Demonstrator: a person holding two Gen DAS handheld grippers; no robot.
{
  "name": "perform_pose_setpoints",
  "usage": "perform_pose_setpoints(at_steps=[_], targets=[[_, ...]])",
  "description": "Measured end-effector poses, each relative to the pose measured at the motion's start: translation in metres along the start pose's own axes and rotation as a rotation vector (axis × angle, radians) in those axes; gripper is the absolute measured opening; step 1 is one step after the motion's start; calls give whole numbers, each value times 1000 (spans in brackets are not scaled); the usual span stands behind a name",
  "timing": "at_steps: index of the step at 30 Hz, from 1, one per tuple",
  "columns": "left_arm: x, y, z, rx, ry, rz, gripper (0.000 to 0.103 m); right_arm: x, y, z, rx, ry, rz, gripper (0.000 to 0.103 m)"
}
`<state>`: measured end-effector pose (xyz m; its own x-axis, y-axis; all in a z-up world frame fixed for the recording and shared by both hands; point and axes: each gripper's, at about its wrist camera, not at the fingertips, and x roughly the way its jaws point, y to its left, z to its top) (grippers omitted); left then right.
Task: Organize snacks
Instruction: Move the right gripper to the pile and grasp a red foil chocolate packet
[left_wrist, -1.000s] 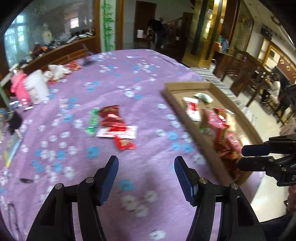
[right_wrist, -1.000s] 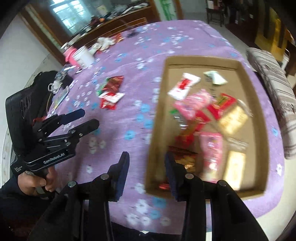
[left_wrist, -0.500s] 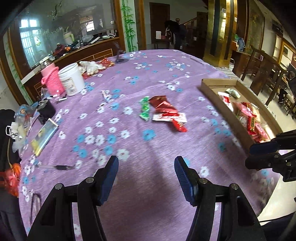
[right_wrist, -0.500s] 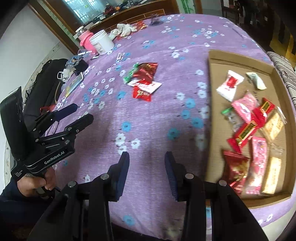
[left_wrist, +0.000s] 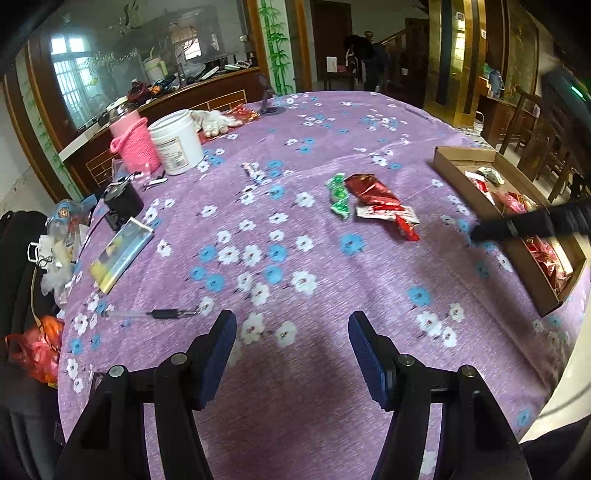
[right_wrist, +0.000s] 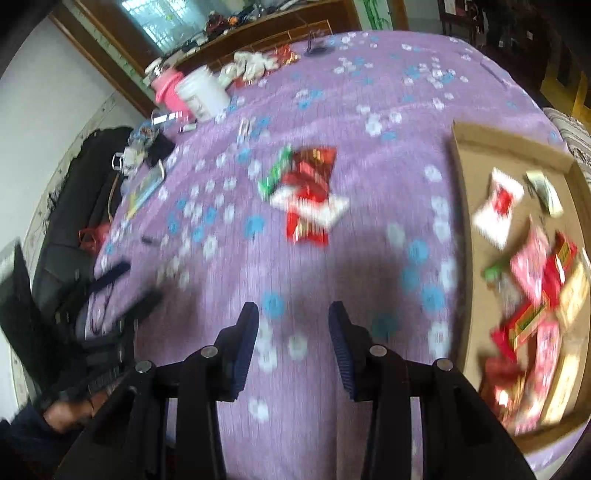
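Left gripper (left_wrist: 291, 332): jaws set wide apart, nothing betw. them, only cloth below. Seen from R cam at 9 o'clock, blurred (right_wrist: 118, 284).
Right gripper (right_wrist: 293, 325): jaws part open, narrower gap than left, nothing held; bare cloth betw. pads. In L cam only one dark finger shows at 3 o'clock (left_wrist: 517, 227), over the tray's near edge.
Hand (right_wrist: 68, 410): grips left gripper handle, 8 o'clock in R cam, dark sleeve.
Tablecloth (left_wrist: 295, 258): purple w/ blue + white flowers, covers whole table.
Loose snacks (left_wrist: 373, 203): small pile on cloth, 1 o'clock from left gripper, well apart from it. In R cam pile (right_wrist: 306, 195) sits at 12 o'clock from right gripper, blurred.
Green wrapper (left_wrist: 340, 195): at 9 o'clock side of pile, just beside red packet.
Red packet (left_wrist: 369, 188): crinkled, top of pile; white-and-red packet (left_wrist: 386, 213) touching it below; small red one (left_wrist: 406, 230) at 5 o'clock end.
Tray (right_wrist: 461, 229): flat cardboard, 3 o'clock in R cam, holds many snack packs in red, pink, white, gold, heaped toward near end. Same tray in L cam (left_wrist: 524, 273) at 3 o'clock.
Tub (left_wrist: 175, 146): white, 11 o'clock in L cam, touching or just beside pink basket (left_wrist: 133, 142), can't tell which.
Pen (left_wrist: 151, 314): on cloth at 9 o'clock of left gripper, near.
Book (left_wrist: 122, 254): flat, yellow-blue cover, 9 o'clock edge of table.
Bag (left_wrist: 35, 347): red plastic, off table edge, 8 o'clock.
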<state>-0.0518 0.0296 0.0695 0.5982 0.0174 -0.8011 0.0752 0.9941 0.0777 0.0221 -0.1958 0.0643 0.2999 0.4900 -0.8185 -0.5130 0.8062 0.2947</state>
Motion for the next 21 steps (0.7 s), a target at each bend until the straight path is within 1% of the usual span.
perform_pose_setpoints(at_steps=[2,5,8,9,10,15,19,20,21], targets=[[0,4,-2,-4,6,5,67,8,-3,20,23,-10,-14,38],[2,10,-6,-13,13,14,67,25,-8,49,64,-1,3,40],[1,19,-9,-29,16,24,67,41,-12,75,100,-7,-10,42],[0,21,-10,-36,15,25,67,49,-14,86,111,-1,3,43],[0,24,-12,-43,17,26,67,55,-14,91,122,7,4,44],[-2,37,-18,-63,18,34,67,87,-15,115,153,64,-28,45],[-2,43,-20,-77,19,34,67,109,-9,122,132,108,-98,45],[-1,45,-20,-80,20,34,67,115,-8,121,133,125,-102,43],[0,46,-20,-84,21,33,67,120,-5,120,128,142,-106,39]])
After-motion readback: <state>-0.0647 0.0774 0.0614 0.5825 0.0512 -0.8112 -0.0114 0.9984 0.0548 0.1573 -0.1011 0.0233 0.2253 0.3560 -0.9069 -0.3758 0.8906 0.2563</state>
